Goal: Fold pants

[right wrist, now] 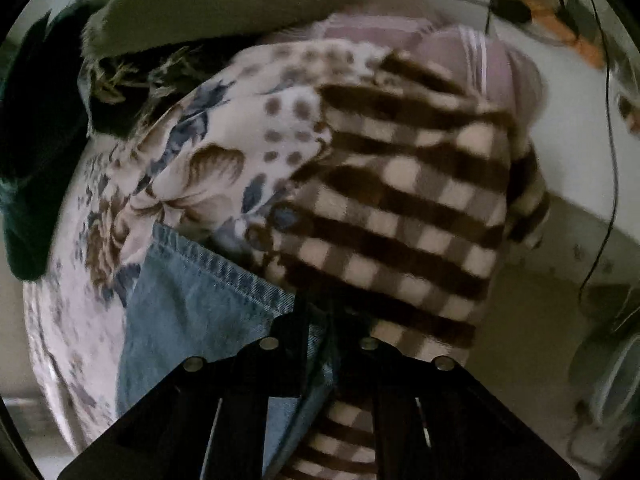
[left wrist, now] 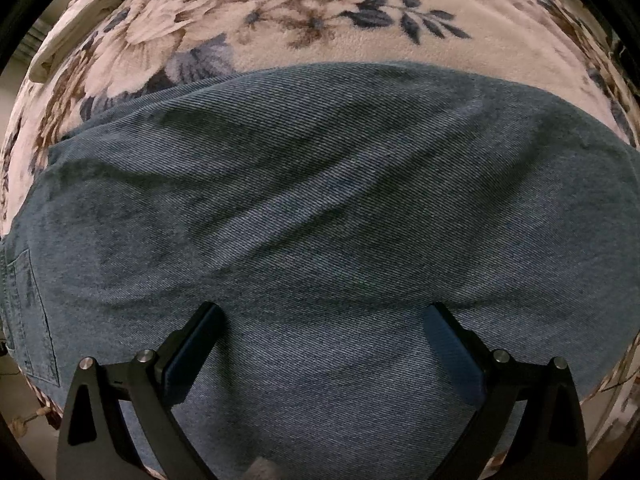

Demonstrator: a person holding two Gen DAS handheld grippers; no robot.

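The blue denim pants (left wrist: pixel 320 200) lie spread over a floral blanket (left wrist: pixel 320 28) and fill most of the left wrist view; a back pocket (left wrist: pixel 30 320) shows at the far left. My left gripper (left wrist: pixel 322 320) is open just above the denim, its fingers (left wrist: pixel 196 344) apart and empty. In the right wrist view my right gripper (right wrist: pixel 324 320) is shut on the hemmed edge of the pants (right wrist: pixel 208 292), which hang to the left of the jaws.
A brown and cream checked blanket (right wrist: pixel 400 208) lies bunched ahead of the right gripper, with a pink striped cloth (right wrist: pixel 460 52) behind it. Dark and olive clothing (right wrist: pixel 200 4) sits at the back left. A floor and a black cable (right wrist: pixel 608 160) are at the right.
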